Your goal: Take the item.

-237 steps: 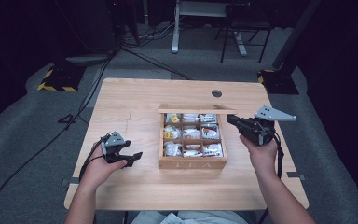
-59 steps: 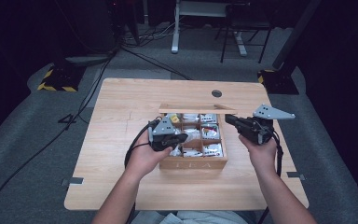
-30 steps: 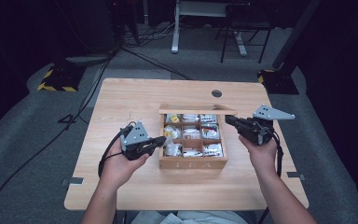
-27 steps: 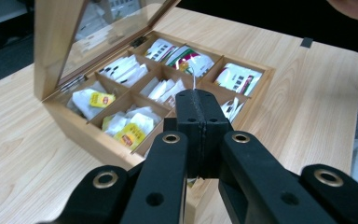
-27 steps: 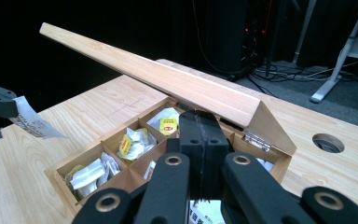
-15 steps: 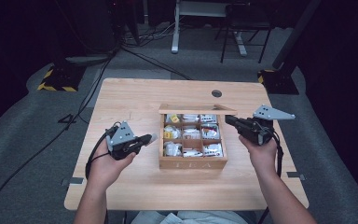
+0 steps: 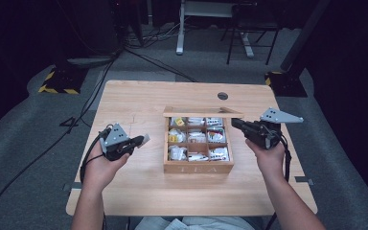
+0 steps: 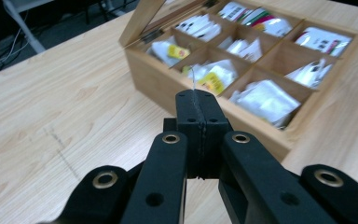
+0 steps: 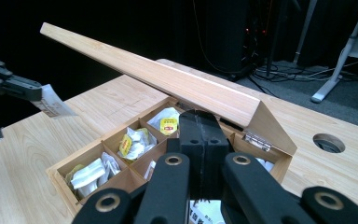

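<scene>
I am holding my left gripper [image 7: 136,142] over the bare tabletop [image 7: 139,103], off to the left of the wooden tea box [image 7: 199,167] and apart from it. Its jaws are pressing together on a small white tea bag packet [image 7: 145,140], which is sticking out past the tips toward the box. In the left gripper view the packet is showing edge-on, as a thin pale sliver [image 8: 193,80] rising from between the closed tips. In the right gripper view it is appearing at the far left as a flat, printed white slip [image 9: 52,103] pinched by the other gripper above the tabletop.

I am keeping my right gripper [image 7: 236,123] at the right side of the box, near its rear corner, just beside the wall. Its jaws are meeting face to face with nothing between them, as the right gripper view is showing [image 9: 197,122].

The box is standing open, its lid [image 9: 158,77] tilting up and back on its hinge [image 9: 255,139]. Its nine compartments are holding white packets, some with yellow labels [image 8: 213,80].
</scene>
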